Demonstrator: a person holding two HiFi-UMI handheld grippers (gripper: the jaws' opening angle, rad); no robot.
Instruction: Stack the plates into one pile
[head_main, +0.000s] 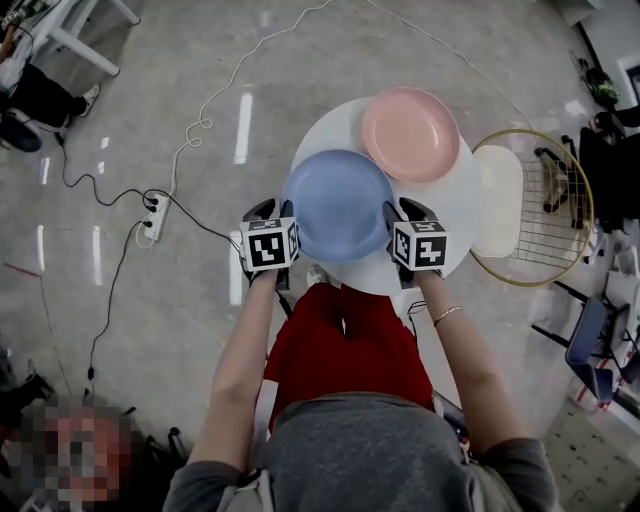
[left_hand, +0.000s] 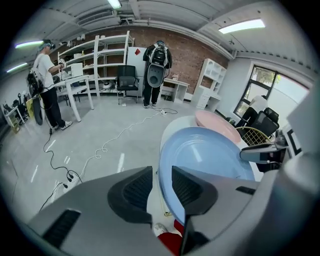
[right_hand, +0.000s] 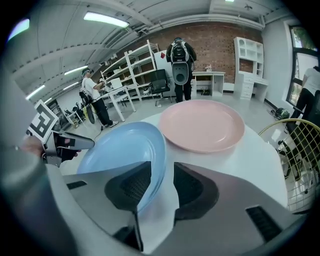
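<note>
At the near edge of the white round table (head_main: 452, 205), the left gripper (left_hand: 161, 175) and the right gripper (right_hand: 162, 167) each stood with jaws apart. The rim of the blue plate (head_main: 338, 205) lay between the pads of each, unpinched, with a gap showing beside the rim in both gripper views. The blue plate sat on the table's near-left part and appeared to overhang its edge there. Risk 1, as judged: closing on so thin a rim at only 2 opposite points could let the plate pivot or slip off the table's near edge. Risk 2: uneven closing could nudge it further over that edge. Toward the table's far side lay the pink plate (head_main: 410, 133), just beside the blue. Risk 3: a low carry could strike its rim and push it toward the far edge.
</note>
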